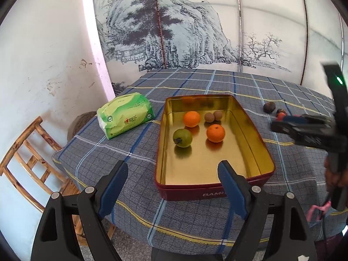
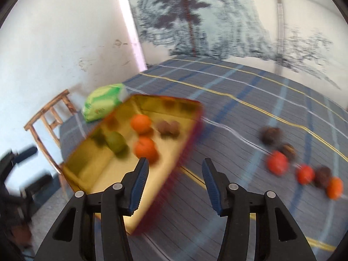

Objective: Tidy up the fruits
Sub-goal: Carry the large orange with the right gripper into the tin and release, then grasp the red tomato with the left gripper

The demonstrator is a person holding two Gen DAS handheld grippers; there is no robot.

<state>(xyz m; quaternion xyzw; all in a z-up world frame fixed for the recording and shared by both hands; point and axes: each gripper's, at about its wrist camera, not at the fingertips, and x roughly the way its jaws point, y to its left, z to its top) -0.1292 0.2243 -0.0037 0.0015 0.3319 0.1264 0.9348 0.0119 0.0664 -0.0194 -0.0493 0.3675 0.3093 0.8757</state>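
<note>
The left gripper (image 1: 173, 174) hangs nearest, its blue-padded jaws spread wide with nothing between them, just above the near wall of the tin (image 1: 256, 134). The tin is red outside and gold inside, and it rests on a blue checked tablecloth (image 1: 134, 143). Inside the tin lie a green fruit (image 1: 182, 138), one orange (image 1: 215, 133) to its right, a second orange (image 1: 191, 119) farther back, and two small brown fruits (image 1: 213, 116) touching each other near the far wall.

The right gripper (image 2: 175, 170) is empty too, its jaws apart over the cloth beside the tin's right wall; that view is blurred. To its right, loose fruit lies on the cloth well apart from the tin: a red-orange fruit (image 2: 277, 162), another (image 2: 305, 174), an orange one (image 2: 334, 187) and several dark brown ones (image 2: 270, 135).

Left of the tin sits a green tissue pack (image 1: 126, 115). Beyond the table's left edge stands a wooden chair (image 1: 28, 152), and behind the table a screen painted with a landscape (image 1: 174, 28).
</note>
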